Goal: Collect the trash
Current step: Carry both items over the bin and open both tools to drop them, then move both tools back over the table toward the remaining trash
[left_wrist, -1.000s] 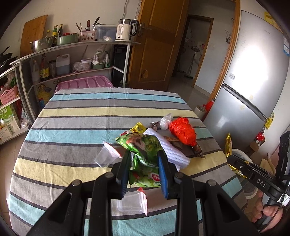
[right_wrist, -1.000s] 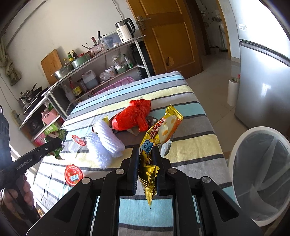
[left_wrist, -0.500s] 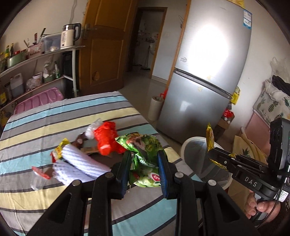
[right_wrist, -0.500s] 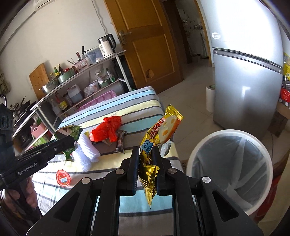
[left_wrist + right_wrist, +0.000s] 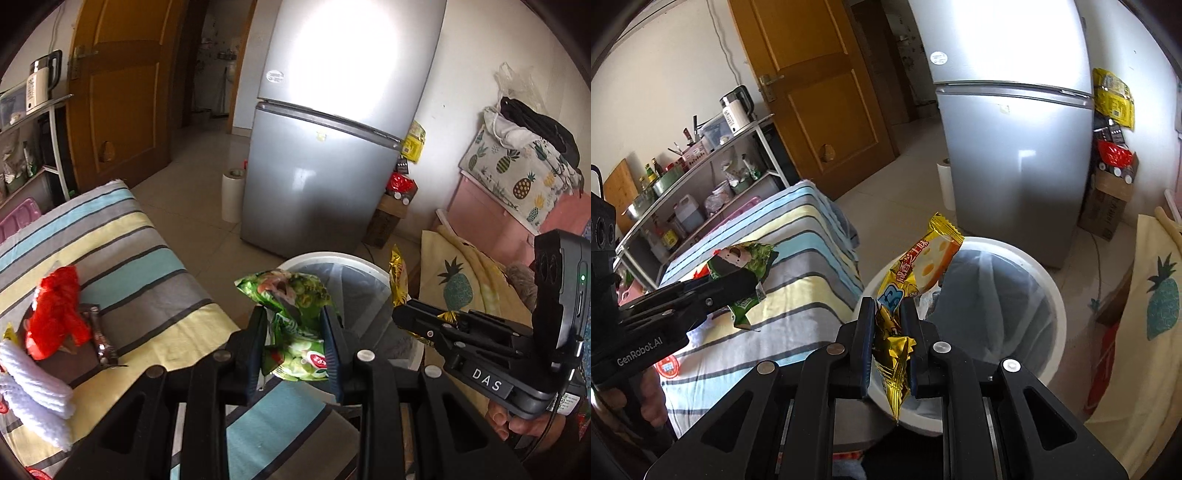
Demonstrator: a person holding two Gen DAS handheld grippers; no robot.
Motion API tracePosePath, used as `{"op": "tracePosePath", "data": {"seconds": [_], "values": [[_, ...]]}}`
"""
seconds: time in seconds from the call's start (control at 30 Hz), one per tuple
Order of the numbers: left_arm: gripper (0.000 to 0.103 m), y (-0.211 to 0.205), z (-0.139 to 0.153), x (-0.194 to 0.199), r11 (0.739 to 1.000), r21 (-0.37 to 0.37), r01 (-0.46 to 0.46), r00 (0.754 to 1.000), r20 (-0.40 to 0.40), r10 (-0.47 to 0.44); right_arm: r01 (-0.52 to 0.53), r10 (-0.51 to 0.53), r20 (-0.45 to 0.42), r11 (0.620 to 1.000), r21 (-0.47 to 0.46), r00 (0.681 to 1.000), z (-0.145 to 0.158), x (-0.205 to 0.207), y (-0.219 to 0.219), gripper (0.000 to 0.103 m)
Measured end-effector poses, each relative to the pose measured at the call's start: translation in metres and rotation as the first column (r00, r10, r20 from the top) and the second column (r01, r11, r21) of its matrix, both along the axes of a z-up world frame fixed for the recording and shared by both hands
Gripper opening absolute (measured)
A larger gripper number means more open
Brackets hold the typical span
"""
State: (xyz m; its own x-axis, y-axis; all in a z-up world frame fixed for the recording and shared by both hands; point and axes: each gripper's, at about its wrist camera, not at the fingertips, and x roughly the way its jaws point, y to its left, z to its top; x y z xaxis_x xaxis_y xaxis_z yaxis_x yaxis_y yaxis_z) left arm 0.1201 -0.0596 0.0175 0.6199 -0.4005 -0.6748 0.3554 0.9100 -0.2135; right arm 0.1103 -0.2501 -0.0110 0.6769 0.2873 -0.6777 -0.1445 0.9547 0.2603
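Gripping a green snack bag, the left gripper has its pads pressed on the crumpled packet, which is held in the air at the table's edge, with the rim of the white bin just behind it. The right gripper is clamped on a gold wrapper, whose upper end stands up over the bin's near rim. The bin, lined with a clear bag, sits on the floor close beside the striped table. On the table lie a red plastic bag, a dark candy wrapper just beside it and white foam netting nearer the edge. Beyond the bin stands a silver fridge, with a wooden door further left.
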Motion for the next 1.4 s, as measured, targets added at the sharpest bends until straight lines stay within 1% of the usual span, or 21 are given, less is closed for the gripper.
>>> {"op": "tracePosePath", "data": {"seconds": [0.13, 0.23, 0.33, 0.4, 0.47, 0.53, 0.57, 0.6, 0.67, 0.73, 0.8, 0.93, 1.1, 1.23, 1.33, 1.4], "values": [[0.031, -0.027, -0.014, 0.012, 0.998, 0.033, 0.050, 0.998, -0.043, -0.049, 0.021, -0.023, -0.055, 1.000, -0.023, 0.998, -0.016, 0.009, -0.017, 0.015], [0.032, -0.041, -0.024, 0.018, 0.996, 0.055, 0.066, 0.996, -0.068, -0.062, 0.037, -0.039, -0.094, 0.999, -0.022, 0.995, -0.030, 0.013, -0.029, 0.015], [0.032, -0.050, -0.031, 0.023, 0.996, 0.058, 0.073, 0.994, -0.088, -0.067, 0.045, -0.048, -0.123, 0.999, -0.027, 0.991, -0.038, 0.021, -0.035, 0.015], [0.032, -0.056, -0.035, 0.026, 0.993, 0.076, 0.086, 0.992, -0.100, -0.079, 0.048, -0.051, -0.141, 0.998, -0.028, 0.989, -0.043, 0.026, -0.038, 0.015], [0.033, -0.061, -0.038, 0.028, 0.991, 0.088, 0.099, 0.990, -0.107, -0.089, 0.052, -0.055, -0.163, 0.998, -0.022, 0.985, -0.048, 0.032, -0.042, 0.018], [0.039, -0.065, -0.043, 0.033, 0.990, 0.092, 0.103, 0.987, -0.129, -0.091, 0.053, -0.057, -0.181, 0.998, -0.024, 0.982, -0.052, 0.034, -0.044, 0.019], [0.043, -0.064, -0.045, 0.034, 0.991, 0.088, 0.099, 0.987, -0.137, -0.087, 0.052, -0.057, -0.184, 0.998, -0.027, 0.981, -0.055, 0.034, -0.045, 0.020], [0.051, -0.064, -0.047, 0.035, 0.992, 0.085, 0.096, 0.986, -0.144, -0.083, 0.058, -0.064, -0.189, 0.998, -0.035, 0.980, -0.057, 0.035, -0.046, 0.024], [0.063, -0.063, -0.048, 0.035, 0.992, 0.084, 0.096, 0.986, -0.146, -0.083, 0.064, -0.072, -0.191, 0.997, -0.046, 0.979, -0.060, 0.036, -0.048, 0.028], [0.064, -0.062, -0.049, 0.037, 0.992, 0.094, 0.089, 0.986, -0.149, -0.075, 0.067, -0.075, -0.197, 0.997, -0.046, 0.978, -0.062, 0.035, -0.048, 0.037], [0.064, -0.061, -0.049, 0.038, 0.992, 0.095, 0.086, 0.986, -0.149, -0.071, 0.073, -0.080, -0.194, 0.996, -0.043, 0.978, -0.063, 0.034, -0.049, 0.040], [0.064, -0.055, -0.046, 0.034, 0.993, 0.090, 0.074, 0.988, -0.145, -0.061, 0.093, -0.098, -0.187, 0.995, -0.034, 0.977, -0.061, 0.031, -0.051, 0.041], [0.064, -0.043, -0.033, 0.026, 0.996, 0.076, 0.050, 0.994, -0.104, -0.042, 0.091, -0.097, -0.153, 0.995, -0.045, 0.983, -0.052, 0.025, -0.045, 0.041], [0.065, -0.027, -0.020, 0.015, 0.995, 0.104, -0.004, 0.999, -0.048, 0.009, 0.095, -0.099, -0.121, 0.995, -0.043, 0.988, -0.041, 0.020, -0.037, 0.041], [0.066, -0.009, -0.012, 0.007, 0.996, 0.083, -0.037, 0.999, -0.031, 0.040, 0.087, -0.092, -0.093, 0.995, -0.047, 0.991, -0.032, 0.015, -0.028, 0.041], [0.066, 0.003, -0.007, 0.001, 0.993, 0.088, -0.073, 0.997, -0.012, 0.074, 0.075, -0.078, -0.071, 0.996, -0.046, 0.994, -0.025, 0.012, -0.021, 0.041]]}}
